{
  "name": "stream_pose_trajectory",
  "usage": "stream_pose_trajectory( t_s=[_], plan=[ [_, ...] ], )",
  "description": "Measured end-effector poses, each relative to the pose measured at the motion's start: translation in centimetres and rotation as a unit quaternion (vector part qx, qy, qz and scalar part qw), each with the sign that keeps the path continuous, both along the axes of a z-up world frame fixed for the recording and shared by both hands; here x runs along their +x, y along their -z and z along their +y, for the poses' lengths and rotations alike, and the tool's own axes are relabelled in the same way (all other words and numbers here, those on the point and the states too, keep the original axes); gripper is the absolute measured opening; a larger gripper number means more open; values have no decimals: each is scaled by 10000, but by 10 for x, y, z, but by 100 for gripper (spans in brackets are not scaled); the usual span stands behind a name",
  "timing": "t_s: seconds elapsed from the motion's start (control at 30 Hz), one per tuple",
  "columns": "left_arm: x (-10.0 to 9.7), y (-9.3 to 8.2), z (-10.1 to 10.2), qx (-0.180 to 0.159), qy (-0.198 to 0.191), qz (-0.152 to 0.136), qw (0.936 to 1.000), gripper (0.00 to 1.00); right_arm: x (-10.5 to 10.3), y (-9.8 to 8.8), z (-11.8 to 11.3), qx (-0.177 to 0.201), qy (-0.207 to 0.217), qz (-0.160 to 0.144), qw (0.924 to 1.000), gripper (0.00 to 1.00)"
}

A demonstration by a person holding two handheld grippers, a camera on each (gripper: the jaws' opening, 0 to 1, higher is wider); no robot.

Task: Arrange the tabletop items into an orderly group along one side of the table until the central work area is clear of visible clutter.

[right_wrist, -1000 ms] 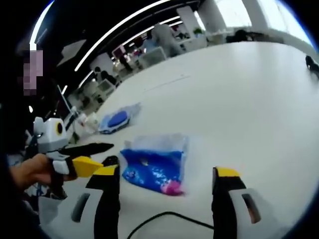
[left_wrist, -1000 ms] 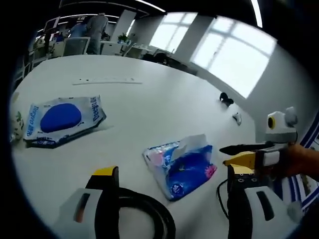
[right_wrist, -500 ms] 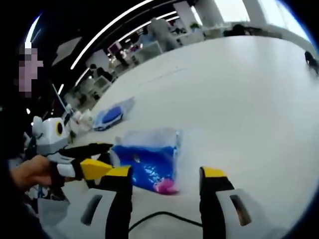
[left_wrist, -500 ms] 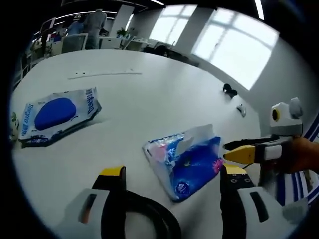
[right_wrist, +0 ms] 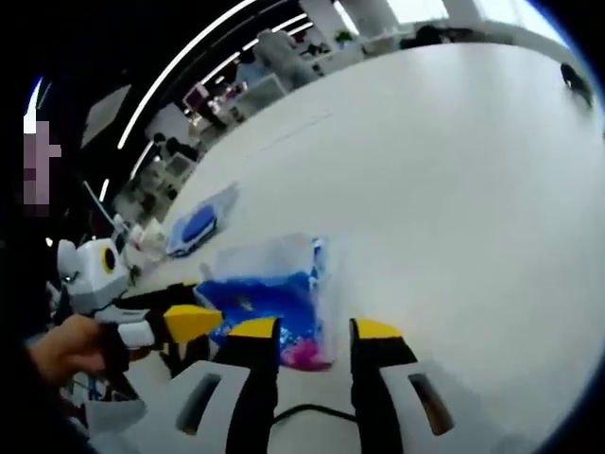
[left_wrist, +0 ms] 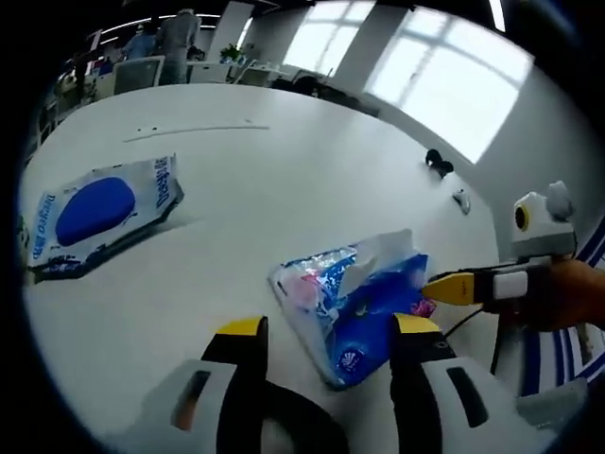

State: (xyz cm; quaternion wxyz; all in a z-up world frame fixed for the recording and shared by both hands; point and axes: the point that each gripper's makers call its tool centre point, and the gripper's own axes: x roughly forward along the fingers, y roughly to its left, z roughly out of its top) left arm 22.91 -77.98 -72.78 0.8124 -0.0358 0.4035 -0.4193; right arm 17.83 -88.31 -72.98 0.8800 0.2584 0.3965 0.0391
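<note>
A blue tissue pack (left_wrist: 354,303) with white tissue sticking out lies on the white table (left_wrist: 284,189). My left gripper (left_wrist: 329,328) is open over its near end, jaws on either side of the pack's corner. My right gripper (left_wrist: 444,287) comes in from the right, its yellow tip against the pack's right edge. In the right gripper view, the tissue pack (right_wrist: 269,293) lies just ahead of my right gripper (right_wrist: 316,329), which is open with a narrow gap and the pink corner between the jaws. My left gripper (right_wrist: 194,320) touches the pack's left edge.
A white and blue wipes pack (left_wrist: 95,208) lies at the left, also visible farther back (right_wrist: 197,223). A small dark object (left_wrist: 437,163) and a small white one (left_wrist: 460,200) sit far right. A thin strip (left_wrist: 194,130) lies at the back. Chairs and people stand beyond the table.
Both grippers have moved in on the tissue pack, and both pairs of jaws have narrowed steadily. The pack now reaches in between each pair of jaws.
</note>
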Motion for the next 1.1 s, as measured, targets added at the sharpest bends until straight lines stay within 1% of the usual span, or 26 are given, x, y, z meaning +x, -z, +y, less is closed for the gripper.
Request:
stream_pose_trajectory(
  t_s=[0.1, 0.13, 0.17, 0.23, 0.27, 0.37, 0.47, 0.73, 0.87, 0.93, 1.03, 1.1],
  plan=[
    [3, 2, 3, 70, -39, -41, 10000, 36, 2, 0, -1, 23, 33, -1, 10000, 20],
    [3, 2, 3, 74, -37, -14, 10000, 31, 2, -1, 0, 38, 41, -2, 10000, 18],
    [3, 3, 4, 93, -28, -2, 10000, 28, 2, -1, 0, 52, 51, -8, 10000, 15],
    [3, 5, 5, 124, 8, -36, 9999, 23, 3, -1, 1, 95, 51, 1, 9999, 12],
    [2, 7, 6, 156, -4, 8, 9999, 21, 3, -1, 1, 96, 54, 5, 9999, 10],
    [5, 7, 10, 207, -92, -51, 9997, 14, 2, 0, 1, 143, 81, 56, 9998, 5],
    [6, 6, 11, 200, -138, -19, 9997, 12, 1, 1, 2, 255, 152, 106, 9995, 4],
    [8, -2, 14, 119, -296, 34, 9995, 5, 0, -4, 3, 287, 255, 61, 9992, 0],
    [11, -9, 12, 42, -312, -30, 9995, 4, 4, -10, 1, 235, 340, -39, 9991, 0],
    [16, -14, 12, -36, -413, -18, 9991, 4, 9, -14, -1, 179, 347, -109, 9992, 0],
    [22, -18, 11, -38, -412, -75, 9991, 3, 16, -21, -2, 163, 334, -205, 9991, 0],
    [27, -21, 10, -36, -431, -60, 9990, 3, 22, -26, -3, 112, 289, -263, 9992, 0]
  ],
)
